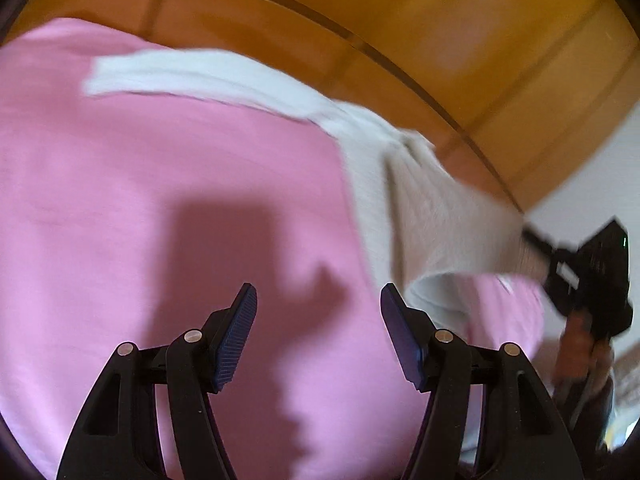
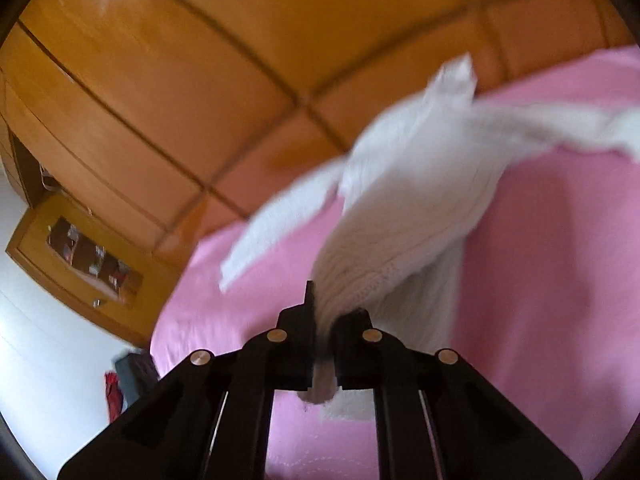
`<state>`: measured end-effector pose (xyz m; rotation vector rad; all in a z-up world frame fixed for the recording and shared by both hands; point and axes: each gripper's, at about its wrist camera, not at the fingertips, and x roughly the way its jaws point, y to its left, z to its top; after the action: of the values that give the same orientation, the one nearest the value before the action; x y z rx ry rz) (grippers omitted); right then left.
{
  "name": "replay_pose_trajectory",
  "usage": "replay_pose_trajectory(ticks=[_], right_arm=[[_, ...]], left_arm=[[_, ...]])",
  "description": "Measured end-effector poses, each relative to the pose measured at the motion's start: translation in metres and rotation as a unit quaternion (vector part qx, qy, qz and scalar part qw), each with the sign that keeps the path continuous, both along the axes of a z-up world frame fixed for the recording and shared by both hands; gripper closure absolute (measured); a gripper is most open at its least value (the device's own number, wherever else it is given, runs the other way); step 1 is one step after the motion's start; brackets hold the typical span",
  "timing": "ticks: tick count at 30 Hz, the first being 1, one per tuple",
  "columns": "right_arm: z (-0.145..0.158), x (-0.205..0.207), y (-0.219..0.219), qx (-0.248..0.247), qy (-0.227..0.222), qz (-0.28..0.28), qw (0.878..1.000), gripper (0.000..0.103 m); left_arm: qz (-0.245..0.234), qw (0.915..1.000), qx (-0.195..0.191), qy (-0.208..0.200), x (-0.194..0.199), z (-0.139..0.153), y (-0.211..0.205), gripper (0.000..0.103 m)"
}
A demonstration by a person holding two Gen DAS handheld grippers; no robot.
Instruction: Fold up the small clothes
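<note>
Right gripper is clamping its jaws tight on the knit edge of a white sweater, fabric bunched between them. Sweater is hanging up off the pink bedsheet, one sleeve trailing left, the rest draping back toward the wooden wardrobe. Left gripper is hovering over bare sheet beside the sweater, jaws standing wide with nothing in them. Frames are motion-blurred

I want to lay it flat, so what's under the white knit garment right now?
Under the white knit garment lies the pink bedcover. The right gripper pinches its edge; whatever the knit covers is hidden.
</note>
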<state>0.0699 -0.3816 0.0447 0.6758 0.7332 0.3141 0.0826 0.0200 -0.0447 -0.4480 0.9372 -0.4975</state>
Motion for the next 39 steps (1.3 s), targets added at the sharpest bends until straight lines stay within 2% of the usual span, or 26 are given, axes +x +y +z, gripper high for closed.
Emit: replay_pose_trajectory(ticks=[4, 7, 8, 9, 10, 11, 15, 18, 19, 22, 24, 26, 28, 32, 34, 36, 37, 38, 39], right_arm=[[0.018, -0.016, -0.056, -0.019, -0.019, -0.057, 0.998, 0.097], [0.015, -0.016, -0.083, -0.023, -0.013, -0.086, 0.996, 0.097], [0.013, -0.015, -0.087, -0.027, -0.011, -0.092, 0.995, 0.097], [0.012, -0.012, -0.088, -0.03, -0.01, -0.095, 0.995, 0.097], [0.012, -0.011, -0.09, -0.033, -0.008, -0.096, 0.995, 0.097], [0.014, -0.01, -0.093, -0.037, -0.006, -0.096, 0.995, 0.097], [0.038, -0.021, -0.092, -0.063, -0.028, -0.083, 0.994, 0.097], [0.07, -0.039, -0.089, -0.073, -0.071, -0.071, 0.992, 0.097], [0.075, -0.046, -0.088, -0.073, -0.081, -0.066, 0.992, 0.097], [0.081, -0.07, -0.071, -0.078, -0.097, -0.043, 0.991, 0.097], [0.072, -0.09, -0.065, -0.08, -0.087, -0.024, 0.993, 0.097], [0.047, -0.111, -0.054, -0.092, -0.051, -0.002, 0.994, 0.097], [0.01, -0.128, -0.045, -0.088, 0.004, 0.023, 0.996, 0.097], [-0.065, -0.158, -0.025, -0.125, 0.11, 0.057, 0.984, 0.097], [-0.089, -0.167, -0.03, -0.136, 0.144, 0.049, 0.979, 0.097], [-0.097, -0.169, -0.041, -0.124, 0.156, 0.037, 0.979, 0.095], [-0.096, -0.167, -0.049, -0.12, 0.155, 0.024, 0.98, 0.088], [-0.093, -0.165, -0.055, -0.121, 0.154, 0.009, 0.981, 0.074], [-0.091, -0.161, -0.061, -0.119, 0.148, -0.003, 0.982, 0.063]], left_arm=[[-0.047, 0.9985, -0.018, 0.021, 0.012, -0.01, -0.048, 0.041], [-0.068, 0.9958, -0.026, 0.056, 0.029, -0.026, -0.079, 0.053], [-0.073, 0.9945, -0.033, 0.068, 0.035, -0.031, -0.085, 0.063], [-0.075, 0.9939, -0.033, 0.074, 0.039, -0.034, -0.09, 0.083], [-0.076, 0.9939, -0.021, 0.077, 0.042, -0.038, -0.098, 0.093], [-0.074, 0.9942, -0.017, 0.077, 0.045, -0.037, -0.1, 0.096], [-0.045, 0.9975, -0.035, 0.042, 0.049, -0.004, -0.076, 0.1], [-0.025, 0.9989, -0.04, 0.002, 0.044, 0.038, -0.039, 0.1], [-0.013, 0.9989, -0.043, -0.015, 0.038, 0.055, -0.019, 0.1], [0.012, 0.9981, -0.044, -0.04, 0.015, 0.083, 0.024, 0.1], [0.024, 0.998, -0.038, -0.045, 0.001, 0.089, 0.045, 0.1], [0.038, 0.9981, -0.028, -0.04, -0.019, 0.089, 0.067, 0.1], [0.05, 0.9984, -0.019, -0.019, -0.044, 0.075, 0.082, 0.1], [0.069, 0.9959, -0.005, 0.058, -0.078, 0.022, 0.096, 0.1], [0.07, 0.9931, 0.009, 0.093, -0.092, -0.006, 0.093, 0.101], [0.074, 0.9908, 0.028, 0.11, -0.095, -0.022, 0.087, 0.101], [0.074, 0.99, 0.035, 0.115, -0.094, -0.025, 0.085, 0.101], [0.07, 0.9907, 0.026, 0.113, -0.09, -0.026, 0.084, 0.1], [0.075, 0.9913, 0.014, 0.107, -0.087, -0.024, 0.085, 0.093]])
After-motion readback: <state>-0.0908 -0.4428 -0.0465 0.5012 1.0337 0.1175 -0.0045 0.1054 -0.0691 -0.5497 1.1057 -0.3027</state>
